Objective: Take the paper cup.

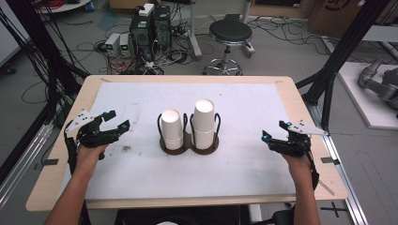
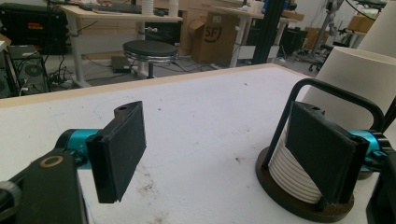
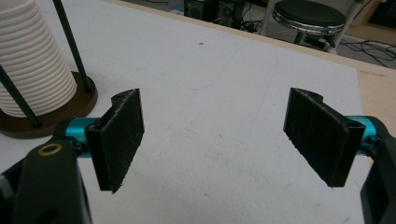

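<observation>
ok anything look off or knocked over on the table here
Nothing is knocked over. Both cup stacks stand upright in the brown holder; the right one is taller. The only blemish is a small dirty smudge on the white mat near the left gripper.

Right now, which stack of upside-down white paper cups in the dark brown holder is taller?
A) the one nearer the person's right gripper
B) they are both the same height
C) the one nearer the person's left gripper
A: in the high view, the stack of white paper cups nearer the right gripper rises higher than the other stack of white paper cups beside it in the dark brown holder.
</observation>
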### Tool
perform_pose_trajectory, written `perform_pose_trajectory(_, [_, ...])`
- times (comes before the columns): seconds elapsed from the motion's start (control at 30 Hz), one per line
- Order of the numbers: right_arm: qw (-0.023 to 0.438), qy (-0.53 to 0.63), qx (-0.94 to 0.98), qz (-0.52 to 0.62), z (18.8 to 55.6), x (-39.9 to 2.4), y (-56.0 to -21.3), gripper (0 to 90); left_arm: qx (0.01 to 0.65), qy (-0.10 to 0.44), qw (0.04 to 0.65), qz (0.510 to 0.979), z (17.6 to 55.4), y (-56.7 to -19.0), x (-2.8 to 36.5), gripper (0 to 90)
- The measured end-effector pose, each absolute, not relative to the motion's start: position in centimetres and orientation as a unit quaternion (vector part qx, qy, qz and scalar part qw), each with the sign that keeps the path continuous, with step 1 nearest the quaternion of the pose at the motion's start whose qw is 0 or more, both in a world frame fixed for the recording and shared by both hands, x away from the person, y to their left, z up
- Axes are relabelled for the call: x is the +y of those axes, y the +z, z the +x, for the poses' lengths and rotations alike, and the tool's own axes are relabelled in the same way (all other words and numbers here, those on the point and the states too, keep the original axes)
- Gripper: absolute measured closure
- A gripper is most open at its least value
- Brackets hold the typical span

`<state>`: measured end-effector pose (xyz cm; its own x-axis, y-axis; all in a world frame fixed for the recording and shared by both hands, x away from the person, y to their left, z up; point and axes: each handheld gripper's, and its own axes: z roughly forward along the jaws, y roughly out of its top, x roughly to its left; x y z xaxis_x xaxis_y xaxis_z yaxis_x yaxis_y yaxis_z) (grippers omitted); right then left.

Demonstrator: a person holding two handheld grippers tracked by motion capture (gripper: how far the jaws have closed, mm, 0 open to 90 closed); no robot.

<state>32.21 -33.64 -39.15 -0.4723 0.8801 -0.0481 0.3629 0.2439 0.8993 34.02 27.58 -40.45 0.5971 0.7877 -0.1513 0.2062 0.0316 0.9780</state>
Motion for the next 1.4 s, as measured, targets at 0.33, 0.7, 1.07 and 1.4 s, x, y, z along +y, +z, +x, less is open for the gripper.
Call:
perform_pose_trajectory(0.33, [0.292, 0.450, 0.729, 0.426, 31.9, -34.1, -39.1, 20.6, 0.385, 0.239, 0.611, 0.650, 34.4, -40.5, 27.2, 20.4])
perform_pose_trajectory(0.7, [0.291, 0.463, 0.738, 0.395, 31.3, -31.5, -37.6, 21.2, 0.384, 0.229, 0.626, 0.639, 33.5, -40.1, 27.6, 20.4])
perform_pose_trajectory(1.07, [0.288, 0.493, 0.726, 0.383, 30.9, -29.8, -37.0, 58.8, 0.388, 0.230, 0.619, 0.644, 33.3, -40.3, 27.6, 20.3])
perform_pose_trajectory(1.4, [0.319, 0.506, 0.721, 0.349, 29.6, -27.7, -36.5, 90.0, 0.392, 0.228, 0.615, 0.645, 33.5, -40.5, 27.5, 20.3])
